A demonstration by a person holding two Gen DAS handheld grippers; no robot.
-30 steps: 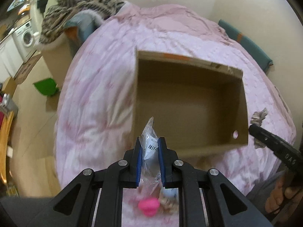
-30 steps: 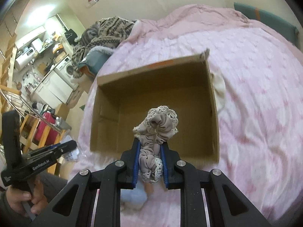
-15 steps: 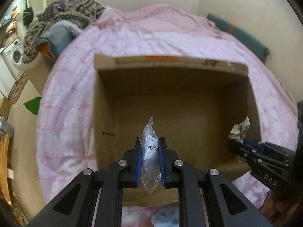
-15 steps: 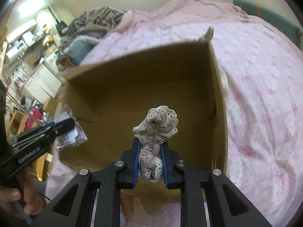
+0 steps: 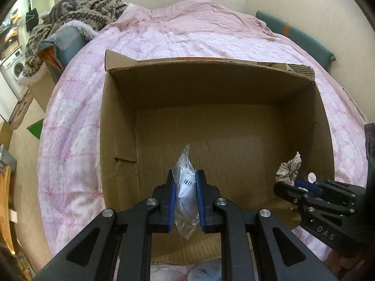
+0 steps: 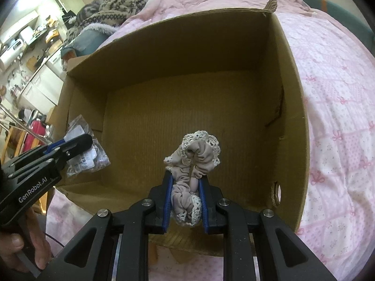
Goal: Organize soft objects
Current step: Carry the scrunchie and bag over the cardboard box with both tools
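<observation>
An open, empty cardboard box [image 5: 117,121] [image 6: 293,107] sits on a pink bed. My left gripper [image 5: 185,180] is shut on a clear plastic packet [image 5: 186,187] with a barcode label, held above the box's near left part. It also shows in the right wrist view [image 6: 77,144] with the packet [image 6: 89,157]. My right gripper [image 6: 185,178] is shut on a beige lace-trimmed scrunchie [image 6: 196,159], held above the box's near right part. It also shows in the left wrist view [image 5: 284,185] with the scrunchie [image 5: 288,169].
The pink quilt [image 5: 75,117] spreads around the box. A patterned knit blanket [image 5: 89,7] is piled on a tub at the bed's far left. A teal cushion [image 5: 302,39] lies along the far right wall. A washing machine [image 5: 14,70] stands at left.
Both grippers have moved forward over the box with their loads still held. The box now fills both views. The pink and pale items on the quilt below have dropped out of view.
</observation>
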